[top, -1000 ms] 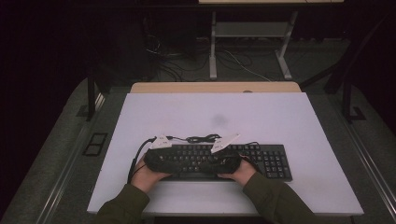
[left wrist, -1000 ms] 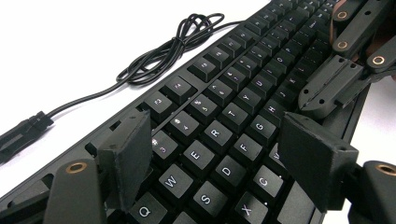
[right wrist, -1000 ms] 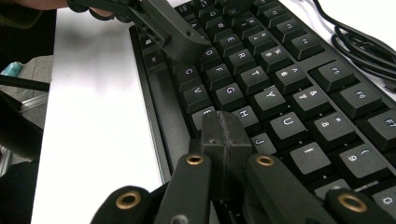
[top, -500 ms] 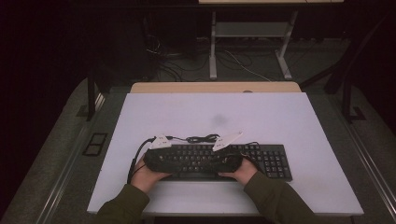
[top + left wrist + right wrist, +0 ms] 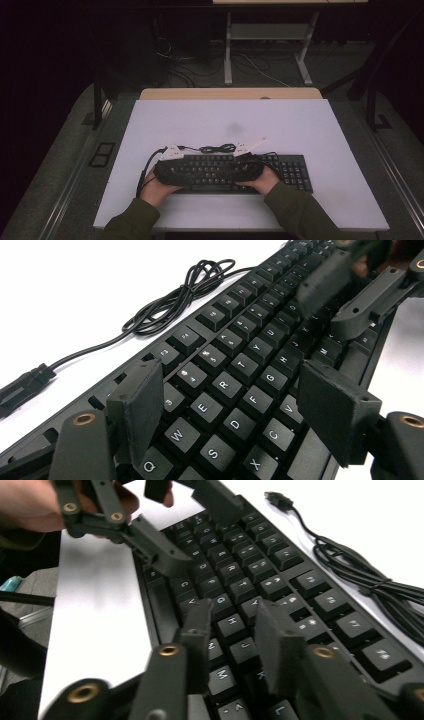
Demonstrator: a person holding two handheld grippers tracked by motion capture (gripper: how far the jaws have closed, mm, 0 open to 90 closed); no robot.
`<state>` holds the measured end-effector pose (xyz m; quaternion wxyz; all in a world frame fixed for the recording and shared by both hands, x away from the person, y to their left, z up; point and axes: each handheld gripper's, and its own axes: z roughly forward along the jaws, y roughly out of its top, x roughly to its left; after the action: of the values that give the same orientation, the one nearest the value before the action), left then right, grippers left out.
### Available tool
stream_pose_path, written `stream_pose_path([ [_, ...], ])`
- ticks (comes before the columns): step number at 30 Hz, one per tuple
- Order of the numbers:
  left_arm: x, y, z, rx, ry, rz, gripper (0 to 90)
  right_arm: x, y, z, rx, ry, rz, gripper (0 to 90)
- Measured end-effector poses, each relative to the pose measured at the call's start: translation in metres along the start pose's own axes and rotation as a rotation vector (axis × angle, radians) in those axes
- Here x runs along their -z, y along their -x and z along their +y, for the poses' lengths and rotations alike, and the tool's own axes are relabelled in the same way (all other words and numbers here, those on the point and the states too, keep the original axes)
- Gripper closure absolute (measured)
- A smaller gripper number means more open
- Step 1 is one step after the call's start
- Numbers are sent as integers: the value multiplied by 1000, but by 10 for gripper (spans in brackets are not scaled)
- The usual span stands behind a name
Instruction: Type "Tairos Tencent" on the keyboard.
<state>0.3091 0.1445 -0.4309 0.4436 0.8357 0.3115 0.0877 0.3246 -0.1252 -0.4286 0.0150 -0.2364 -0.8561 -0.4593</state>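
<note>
A black keyboard (image 5: 295, 172) lies near the table's front edge, and both grippers lie low over its keys, pointing at each other. My left gripper (image 5: 197, 172) comes in from the left. Its jaws stand wide open above the letter keys (image 5: 235, 405) and hold nothing. My right gripper (image 5: 235, 172) comes in from the right over the H and J keys (image 5: 237, 627). Its jaws have just been opening, a narrow gap shows, and nothing is between them. The right gripper (image 5: 350, 295) shows blurred in the left gripper view.
The keyboard's black cable (image 5: 217, 148) lies coiled on the white table (image 5: 300, 125) just behind the keyboard, its plug (image 5: 25, 385) loose at the end. A wooden strip (image 5: 225, 93) runs along the table's far edge, with dark floor and desk legs beyond.
Both hands stay over the keyboard. The white plate on the right gripper has shifted slightly up and to the right in the high view.
</note>
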Motion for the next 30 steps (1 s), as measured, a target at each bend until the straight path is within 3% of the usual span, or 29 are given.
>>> stream_pose_path([
  [6, 2, 3, 1, -7, 2, -12, 307, 2, 5, -1, -17, 23, -27, 495],
  [14, 3, 7, 1, -16, -8, -44, 455, 3, 13, -2, -53, 47, -93, 336],
  [23, 3, 10, 0, -33, -28, -80, 666, 3, 18, -4, -70, 72, -130, 233],
  [30, 2, 11, -2, -44, -50, -106, 795, 3, 19, -5, -70, 76, -131, 213],
])
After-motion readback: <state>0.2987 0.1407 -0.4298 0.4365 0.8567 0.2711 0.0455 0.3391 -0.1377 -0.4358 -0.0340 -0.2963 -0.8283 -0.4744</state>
